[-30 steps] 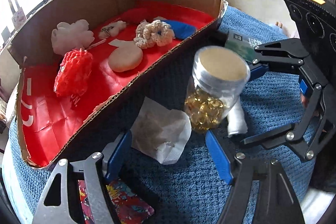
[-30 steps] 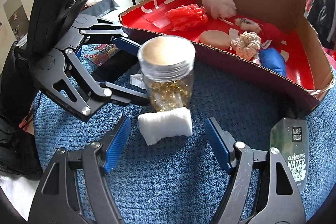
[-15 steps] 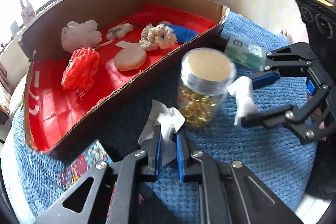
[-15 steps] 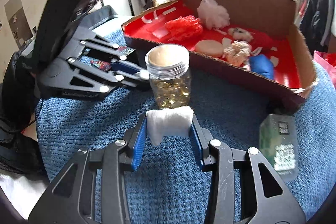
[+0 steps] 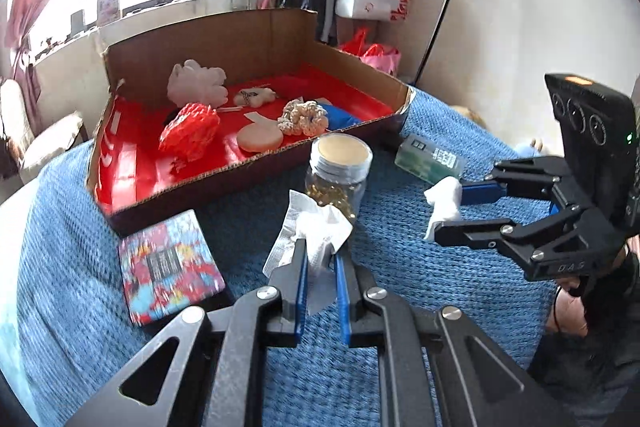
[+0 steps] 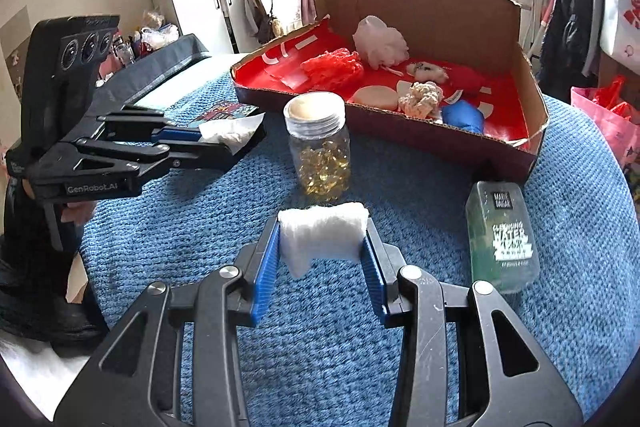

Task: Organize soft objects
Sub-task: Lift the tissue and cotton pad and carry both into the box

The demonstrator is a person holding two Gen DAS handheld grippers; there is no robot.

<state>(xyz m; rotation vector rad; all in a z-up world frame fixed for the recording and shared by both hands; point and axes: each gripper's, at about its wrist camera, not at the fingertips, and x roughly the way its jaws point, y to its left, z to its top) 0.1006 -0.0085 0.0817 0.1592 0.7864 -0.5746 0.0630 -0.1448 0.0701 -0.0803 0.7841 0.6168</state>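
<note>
Soft objects in hand: a crumpled white tissue [image 5: 316, 227] is pinched in the left gripper [image 5: 320, 267], whose jaws are clenched tight on it, and a folded white cotton pad [image 6: 322, 233] is grasped between the blue pads of the right gripper [image 6: 322, 259]. A second ago both grippers stood wide open with these items lying on the blue knitted blanket [image 5: 440, 287]. Both are now clear of the blanket, so pickup is judged complete and transfer is the step outstanding.

The cardboard box [image 5: 208, 39] with the red lining sits beyond, already holding a red mesh sponge [image 5: 190, 131], a white bath pouf [image 5: 194, 85], a round beige puff [image 5: 260, 139], a crocheted scrunchie [image 5: 302, 115] and a blue pouch [image 6: 464, 117].

Clearances: the near box wall is low, but the capsule jar [image 6: 318, 151] stands just before it, directly on both grippers' line. A green cleansing-water bottle [image 6: 502, 231] lies to the right, a patterned packet [image 5: 170, 267] to the left. Open red floor remains in the left part of the box in the left wrist view. Each gripper should pass above or beside the jar.
</note>
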